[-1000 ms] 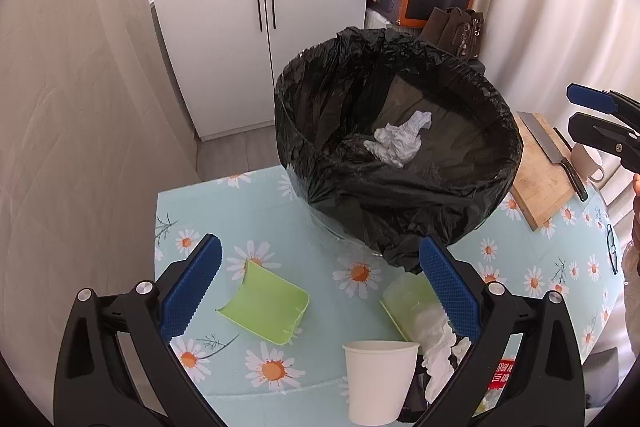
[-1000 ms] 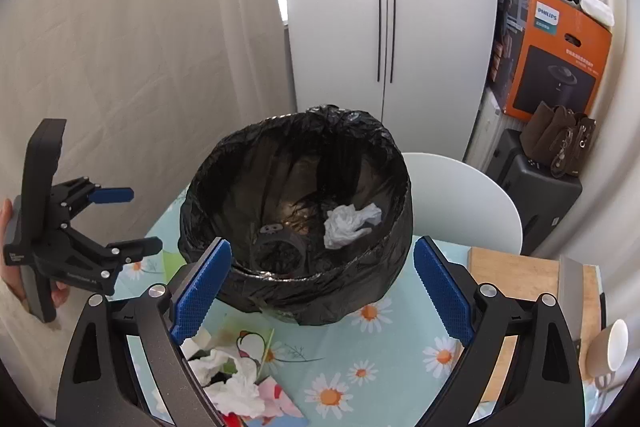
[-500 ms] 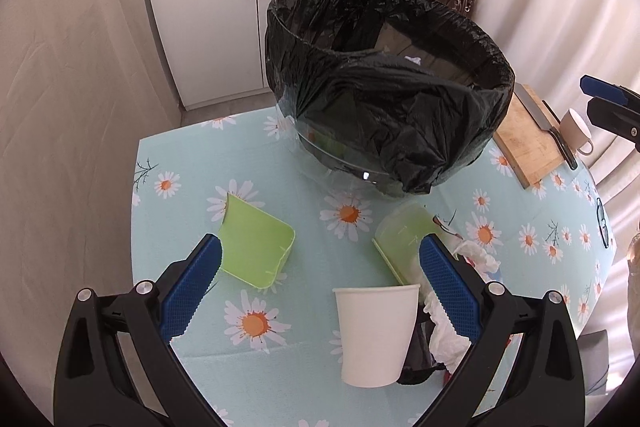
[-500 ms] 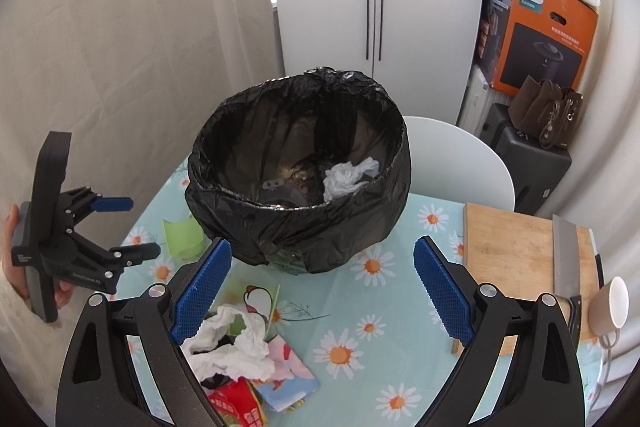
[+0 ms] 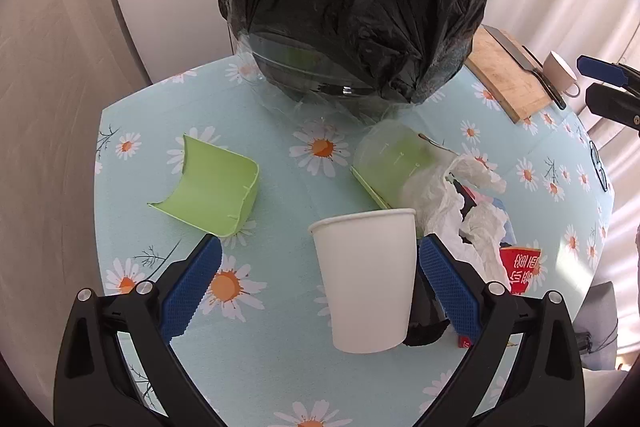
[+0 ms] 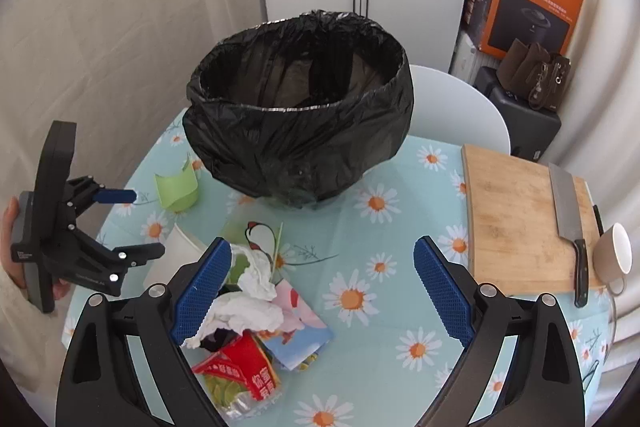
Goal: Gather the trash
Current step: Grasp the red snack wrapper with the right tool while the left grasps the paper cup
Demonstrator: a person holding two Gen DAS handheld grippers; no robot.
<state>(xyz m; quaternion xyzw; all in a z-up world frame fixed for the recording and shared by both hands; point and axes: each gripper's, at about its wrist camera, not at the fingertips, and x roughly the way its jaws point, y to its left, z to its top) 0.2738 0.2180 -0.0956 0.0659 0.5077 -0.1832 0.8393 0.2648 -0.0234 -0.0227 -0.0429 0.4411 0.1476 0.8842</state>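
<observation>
Left gripper (image 5: 318,285): its jaws stand wide apart and grasp nothing; the white paper cup (image 5: 366,277) stands upright between the blue pads, close to the right pad, with a gap on the left side.
Right gripper (image 6: 322,289): also spread open and empty, above the table (image 6: 400,247) with the daisy cloth.
Trash pile: crumpled white tissue (image 6: 248,301), a red wrapper (image 6: 240,371) and a flowered paper (image 6: 296,327) lie together under and just beside the right gripper's left finger (in the left wrist view this pile is just to the right of the cup).
Green pieces: one curved green plastic piece (image 5: 208,191) lies ahead of the left gripper's left pad, apart from the cup; a translucent green container (image 5: 390,163) lies on its side ahead of the cup, touching the tissue.
Bin: the bowl lined with a black bag (image 6: 298,123) stands further ahead of both grippers, its mouth open upward.
Right of the right gripper: a wooden cutting board (image 6: 516,219) with a cleaver (image 6: 568,211) on it, and a white mug (image 6: 612,255) at its edge.
</observation>
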